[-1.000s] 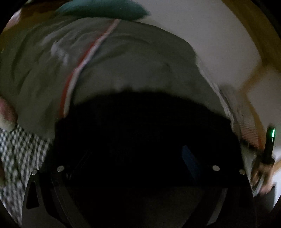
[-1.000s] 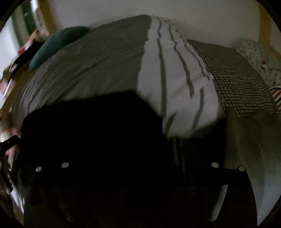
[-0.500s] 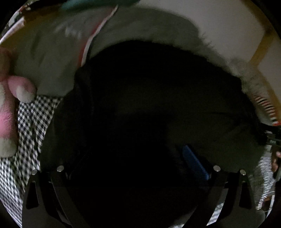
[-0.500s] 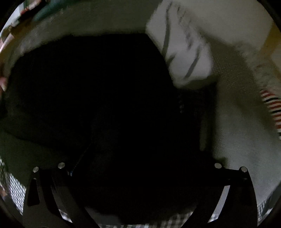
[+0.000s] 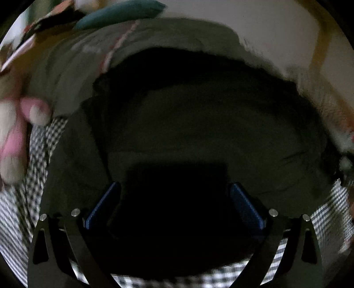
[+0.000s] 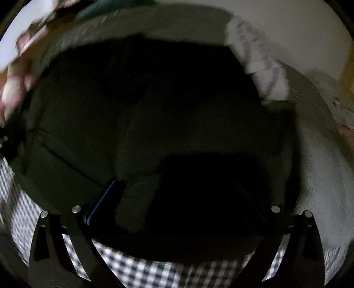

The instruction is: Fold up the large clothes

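Both tools — left tool (image 5: 174,195), right tool (image 6: 174,190) — now spread apart, having released the dark garment (image 5: 199,124).

Pretty dim room. There's a bed with a grey duvet (image 5: 73,66), and a checked sheet (image 6: 137,268) at its near edge. Teal pillow (image 5: 119,13) at the bed's far end, plain pale wall (image 5: 265,24) behind it.
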`<state>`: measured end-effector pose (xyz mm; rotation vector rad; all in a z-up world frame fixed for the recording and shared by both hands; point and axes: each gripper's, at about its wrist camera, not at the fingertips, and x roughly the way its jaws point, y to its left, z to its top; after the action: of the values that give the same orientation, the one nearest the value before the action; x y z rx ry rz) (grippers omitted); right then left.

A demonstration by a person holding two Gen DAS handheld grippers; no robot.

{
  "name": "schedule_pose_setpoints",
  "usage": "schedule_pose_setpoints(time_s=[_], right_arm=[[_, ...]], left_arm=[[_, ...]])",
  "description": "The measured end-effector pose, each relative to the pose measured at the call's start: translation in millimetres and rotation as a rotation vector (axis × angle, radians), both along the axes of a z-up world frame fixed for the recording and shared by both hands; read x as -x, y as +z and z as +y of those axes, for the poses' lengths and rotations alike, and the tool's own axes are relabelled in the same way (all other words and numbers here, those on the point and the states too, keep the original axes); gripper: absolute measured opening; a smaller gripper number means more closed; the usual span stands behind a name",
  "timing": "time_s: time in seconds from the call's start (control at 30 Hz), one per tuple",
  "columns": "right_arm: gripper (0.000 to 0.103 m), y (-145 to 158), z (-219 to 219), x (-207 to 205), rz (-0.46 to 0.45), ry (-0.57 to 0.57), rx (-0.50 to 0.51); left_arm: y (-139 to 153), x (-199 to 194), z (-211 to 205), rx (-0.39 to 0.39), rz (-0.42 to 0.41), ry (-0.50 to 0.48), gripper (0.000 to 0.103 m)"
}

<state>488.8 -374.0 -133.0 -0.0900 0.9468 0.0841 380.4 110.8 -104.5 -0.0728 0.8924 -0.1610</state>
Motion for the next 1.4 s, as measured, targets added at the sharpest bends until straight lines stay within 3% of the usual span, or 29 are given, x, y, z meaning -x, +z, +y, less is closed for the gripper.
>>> schedule_pose_setpoints(time_s=[0.07,0.1,0.17,0.27,0.33,0.37,0.47,0.57,0.67,0.73,0.9,0.97,1.03,1.13,1.23,1.4], right_arm=[[0.1,20,-16,31,-0.044,-0.069,-0.201],[0.1,22,-27,51,-0.049,-0.114,-0.363],[0.1,7,-40,82,-0.016,-0.173,-0.6],[0.1,-33,-43,107,0.064,-0.257,-0.821],[0.1,-55,-39,112,0.117,-0.292,-0.879],[0.1,-66,-34,115,0.144,-0.309,-0.899],[0.1,-81,-27,118,0.17,-0.315,-0.907],[0.1,-91,-35,96,0.183,-0.317,-0.912],[0.1,-95,-38,96,0.175,-0.32,-0.913],[0.1,-95,-41,98,0.173,-0.321,-0.913],[0.1,-97,-56,103,0.162,-0.342,-0.952],[0.1,-99,-61,105,0.155,-0.358,-0.981],[0.1,-100,-62,107,0.152,-0.359,-0.992],[0.1,-101,-61,110,0.144,-0.36,-0.987],[0.1,-100,-61,114,0.141,-0.366,-0.985],[0.1,-101,-68,129,0.146,-0.392,-1.026]], left_arm=[[13,32,26,0.246,-0.063,0.084,0.098],[15,47,34,0.329,-0.079,0.119,0.098],[4,79,52,0.551,-0.075,0.215,0.098],[-41,110,66,0.889,0.022,0.381,0.098],[-72,118,67,1.051,0.09,0.47,0.098],[-83,120,67,1.092,0.115,0.508,0.098],[-86,117,67,1.092,0.069,0.563,0.098],[-84,100,66,1.083,0.058,0.574,0.098],[-90,74,58,1.061,0.125,0.595,0.098],[-98,55,51,1.123,0.154,0.581,0.098],[-106,21,45,1.128,0.232,0.675,0.098],[-109,18,49,1.178,0.249,0.684,0.096],[-115,22,54,1.231,0.25,0.683,0.065],[-127,31,60,1.288,0.24,0.658,0.048],[-125,37,61,1.274,0.233,0.653,0.039],[-123,54,64,1.25,0.263,0.607,0.035]])
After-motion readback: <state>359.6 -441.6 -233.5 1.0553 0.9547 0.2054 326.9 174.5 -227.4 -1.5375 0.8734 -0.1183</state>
